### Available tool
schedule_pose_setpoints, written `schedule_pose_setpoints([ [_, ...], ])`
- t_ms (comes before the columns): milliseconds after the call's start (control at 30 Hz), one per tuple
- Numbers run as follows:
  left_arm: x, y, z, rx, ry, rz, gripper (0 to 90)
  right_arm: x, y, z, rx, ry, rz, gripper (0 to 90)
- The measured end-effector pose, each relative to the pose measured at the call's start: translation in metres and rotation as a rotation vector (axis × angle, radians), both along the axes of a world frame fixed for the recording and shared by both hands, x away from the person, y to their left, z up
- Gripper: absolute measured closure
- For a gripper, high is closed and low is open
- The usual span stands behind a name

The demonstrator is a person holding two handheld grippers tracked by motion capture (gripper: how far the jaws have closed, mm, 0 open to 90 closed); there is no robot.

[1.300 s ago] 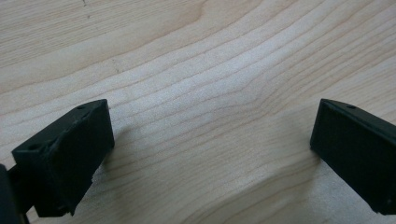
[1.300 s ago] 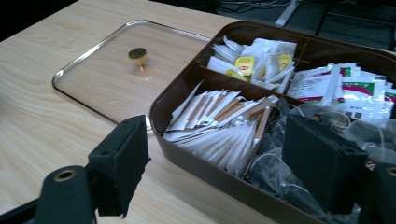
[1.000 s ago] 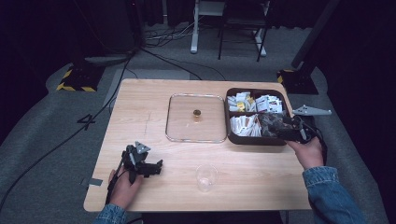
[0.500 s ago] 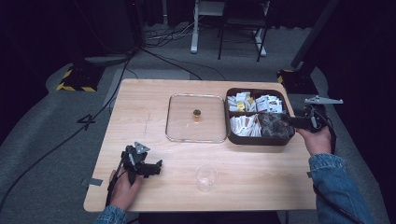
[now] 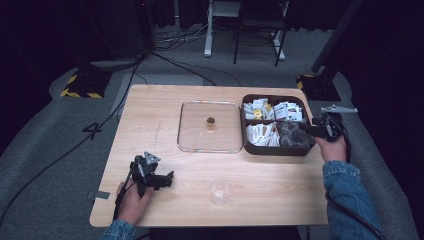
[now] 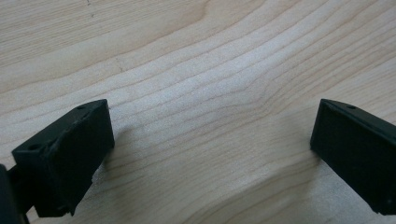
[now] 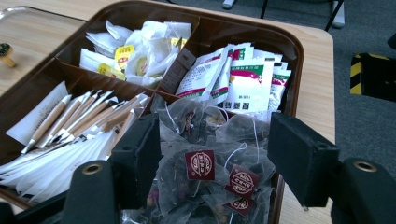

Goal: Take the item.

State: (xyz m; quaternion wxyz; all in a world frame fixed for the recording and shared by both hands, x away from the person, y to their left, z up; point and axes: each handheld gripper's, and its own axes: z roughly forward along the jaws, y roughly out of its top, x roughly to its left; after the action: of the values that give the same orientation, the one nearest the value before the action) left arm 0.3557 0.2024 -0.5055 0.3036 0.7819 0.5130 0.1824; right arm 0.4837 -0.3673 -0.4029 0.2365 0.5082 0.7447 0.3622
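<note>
While the left gripper (image 5: 167, 178) rests near the table's (image 5: 150, 115) near-left corner (jaws apart over bare wood), the right gripper (image 7: 212, 158) has been closing around mesh tea bags (image 7: 210, 140) in the brown box (image 5: 272, 149) at the right edge, pads not yet pressing.
</note>
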Motion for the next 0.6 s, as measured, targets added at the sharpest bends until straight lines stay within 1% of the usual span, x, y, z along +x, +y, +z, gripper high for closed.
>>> schedule_pose_setpoints([
  [67, 0.0, 0.0, 0.0, 0.0, 0.0, 0.0, 0.0, 0.002, 0.0, -0.003, 0.011, 0.013, 0.011, 35.2],
  [100, 0.0, 0.0, 0.0, 0.0, 0.0, 0.0, 0.0, 0.003, 0.001, -0.005, 0.024, 0.02, 0.026, 35.2],
  [133, 0.0, 0.0, 0.0, 0.0, 0.0, 0.0, 0.0, 0.003, 0.002, -0.006, 0.027, 0.028, 0.035, 34.9],
  [233, 0.0, 0.0, 0.0, 0.001, 0.0, 0.0, 0.0, 0.003, 0.006, -0.011, 0.009, 0.037, 0.057, 32.5],
  [367, 0.0, 0.0, 0.0, 0.001, 0.001, 0.0, 0.0, 0.004, 0.011, -0.017, -0.004, 0.055, 0.062, 33.6],
  [400, 0.0, 0.0, 0.0, 0.002, 0.0, -0.001, 0.0, 0.004, 0.013, -0.019, -0.005, 0.062, 0.062, 38.0],
  [433, 0.0, 0.0, 0.0, 0.001, 0.0, 0.0, 0.0, 0.005, 0.014, -0.02, -0.009, 0.066, 0.061, 39.8],
  [500, 0.0, 0.0, 0.0, 0.001, 0.0, -0.001, 0.0, 0.006, 0.015, -0.022, -0.017, 0.084, 0.054, 46.3],
  [600, 0.0, 0.0, 0.0, 0.001, 0.0, 0.0, 0.0, 0.008, 0.017, -0.025, -0.047, 0.107, 0.043, 59.7],
])
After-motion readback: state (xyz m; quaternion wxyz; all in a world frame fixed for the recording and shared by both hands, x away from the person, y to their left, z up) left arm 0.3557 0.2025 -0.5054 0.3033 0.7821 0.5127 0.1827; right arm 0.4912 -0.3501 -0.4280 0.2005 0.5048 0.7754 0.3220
